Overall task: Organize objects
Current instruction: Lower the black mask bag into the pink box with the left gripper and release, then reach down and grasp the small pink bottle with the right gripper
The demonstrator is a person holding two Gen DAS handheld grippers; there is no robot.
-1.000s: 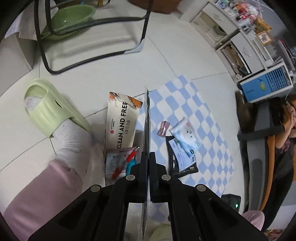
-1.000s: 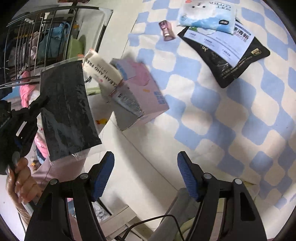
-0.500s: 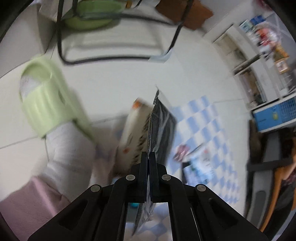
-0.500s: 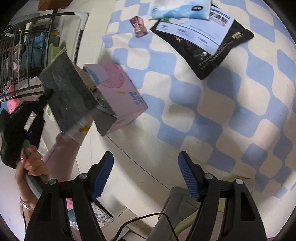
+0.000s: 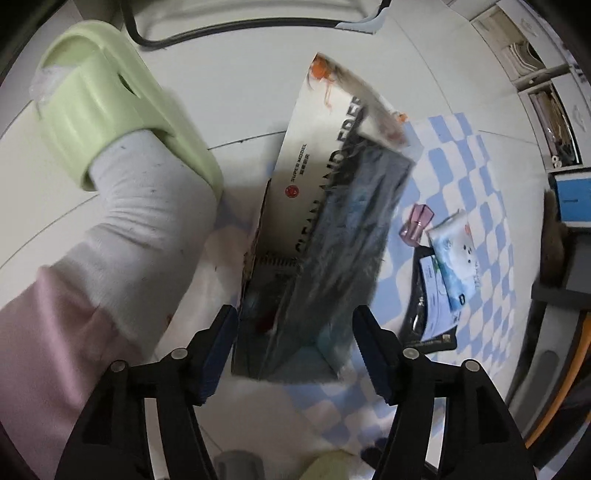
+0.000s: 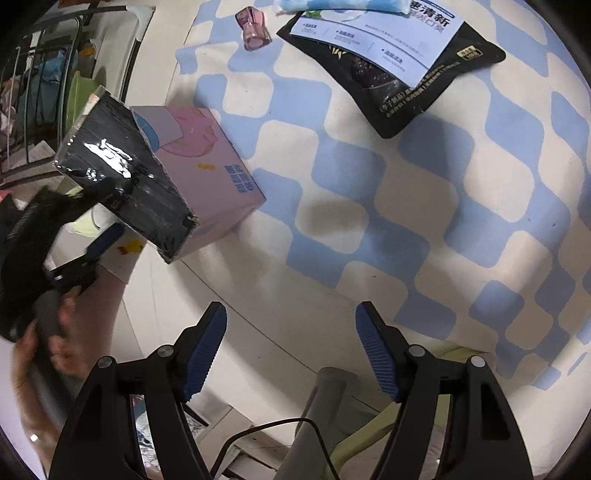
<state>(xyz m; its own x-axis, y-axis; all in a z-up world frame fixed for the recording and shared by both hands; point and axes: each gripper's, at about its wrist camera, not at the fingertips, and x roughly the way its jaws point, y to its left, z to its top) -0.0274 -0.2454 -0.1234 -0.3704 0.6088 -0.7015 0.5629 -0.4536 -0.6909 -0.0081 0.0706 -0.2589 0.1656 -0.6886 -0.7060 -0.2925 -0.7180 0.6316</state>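
Between the 2 blue-padded fingers of the left gripper [image 5: 295, 343]: jaws spread wide, nothing clamped. Black flat packet [image 5: 340, 266] seen just ahead of the fingertips, blurred, tilted, lying across the open top of a box; contact with either pad cannot be told from the left wrist view. Same packet [image 6: 125, 177] in the right wrist view: glossy black, slanted, resting against the upper edge of the pink box [image 6: 207, 173], one corner overhanging the box's near side. White "CLEAN AND FREE" pack [image 5: 321, 147] under and behind the black packet, leaning diagonally. Left gripper body [image 6: 40, 236] visible at frame left, held in a hand [image 6: 40, 350].

Right gripper [image 6: 291, 350]: jaws wide apart, empty, hovering above the blue-and-white checked mat [image 6: 461, 221], well apart from the pink box.

Further out on the mat: small pink clip-like item [image 6: 255, 33], black pouch with a white label [image 6: 399, 62], light-blue tissue pack [image 5: 454, 258] lying partly on that pouch.

Left of the box: foot in a white sock [image 5: 147, 206] and green slipper [image 5: 96, 107] on pale floor tiles [image 5: 240, 81]; pink trouser leg [image 5: 55, 332] below.
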